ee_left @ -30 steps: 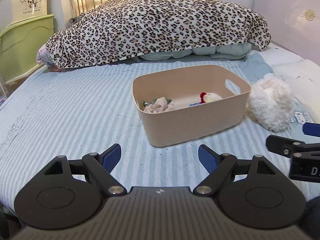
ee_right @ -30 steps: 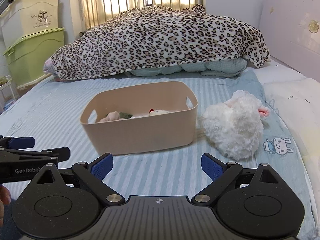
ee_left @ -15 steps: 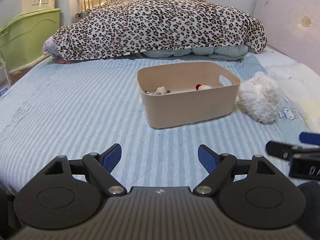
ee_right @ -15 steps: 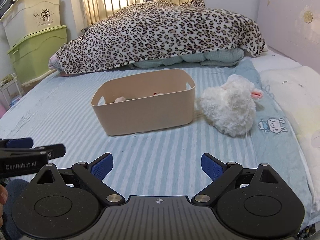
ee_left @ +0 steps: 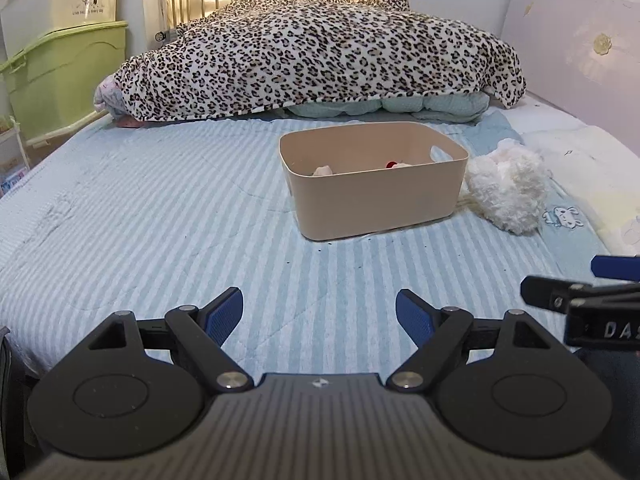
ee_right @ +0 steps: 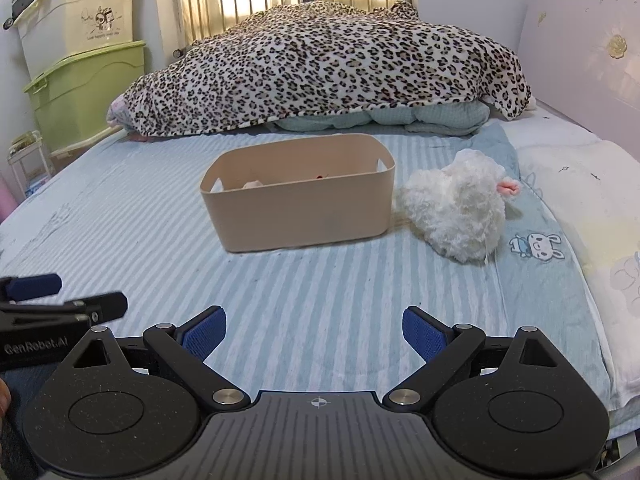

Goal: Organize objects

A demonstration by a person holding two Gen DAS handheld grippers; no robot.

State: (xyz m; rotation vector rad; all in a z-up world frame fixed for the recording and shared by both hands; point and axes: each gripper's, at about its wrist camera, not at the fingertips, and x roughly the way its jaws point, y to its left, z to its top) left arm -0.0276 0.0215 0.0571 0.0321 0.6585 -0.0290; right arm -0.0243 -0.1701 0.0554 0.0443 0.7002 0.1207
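**Fluffy toy lies beside the bin, nearer the right hand-held gripper**

A fluffy white plush toy with a small pink part (ee_right: 456, 216) lies on a blue-and-white striped bed (ee_right: 320, 288), just right of a beige rectangular plastic bin (ee_right: 300, 216) and close against its right end. Whether they touch cannot be told. The toy's long axis runs from near the bin's far right corner toward the near right.

The right hand-held gripper (ee_right: 314, 330) hovers low over the near part of the bed, fingers spread wide, holding nothing. From it, the toy lies ahead and to the right, well apart. The left hand-held gripper (ee_left: 320, 314) is also spread and empty; from it, the toy (ee_left: 506, 188) sits far off to the right, past the bin (ee_left: 374, 200). The right one is therefore judged the nearer and better placed for a pick.

Inside the bin, a few small soft things show above the rim, too hidden to name. A leopard-print blanket (ee_right: 320, 68) is heaped at the far end.
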